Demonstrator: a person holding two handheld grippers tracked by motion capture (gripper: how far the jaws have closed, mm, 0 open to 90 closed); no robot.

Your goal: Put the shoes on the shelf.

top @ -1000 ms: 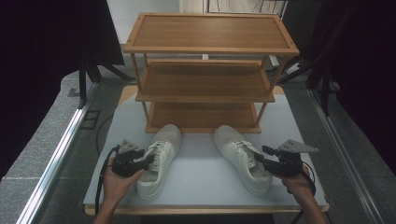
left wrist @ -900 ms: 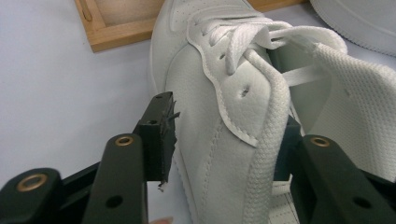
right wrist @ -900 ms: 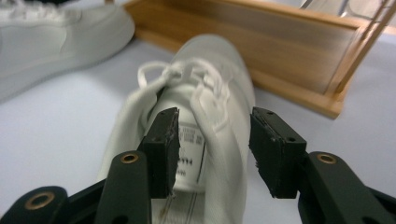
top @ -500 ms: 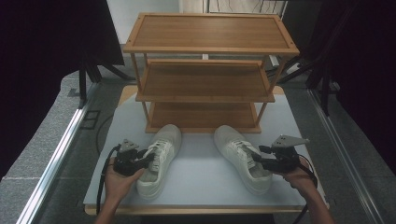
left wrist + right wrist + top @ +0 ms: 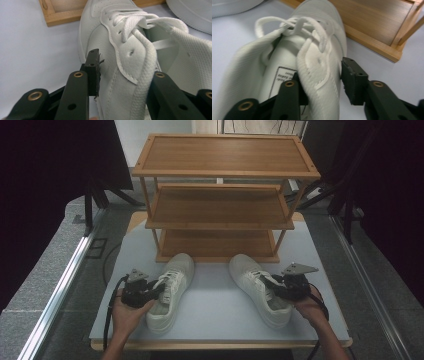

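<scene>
Fingers [image 5: 93, 72] of the left gripper [image 5: 150, 292] straddle the outer side wall of the left shoe [image 5: 171, 292]: one black pad lies against the outside of the wall, the other jaw sits inside the opening, behind the padded collar. They have just been closing, with that wall between them; whether the inner pad presses is hidden. On the right gripper [image 5: 272, 289] one finger sits inside the right shoe [image 5: 260, 290] and the other stands just outside its wall with a thin gap, so these jaws, which have also just been closing, are narrow around the wall but not yet pressed on it.

Largest in the high view is the wooden shoe rack [image 5: 220, 195], three open shelves of light brown board, standing at 12 o'clock on the pale table [image 5: 215, 320]. Its lowest shelf is just beyond the two toes.

Both shoes are white low-top sneakers with smooth leather-like sides, stitched seams, flat white laces tied in loops and a ribbed textile lining at the collar. The left one lies at 8 o'clock of the table's middle, toe towards 1 o'clock; the right one lies at 4 o'clock, toe towards 11 o'clock. They are well apart, soles down.

Inside the right shoe a white insole label [image 5: 283, 75] with small dark print shows, too blurred to read.

A hand [image 5: 127, 315] holds each gripper from 6 o'clock.
</scene>
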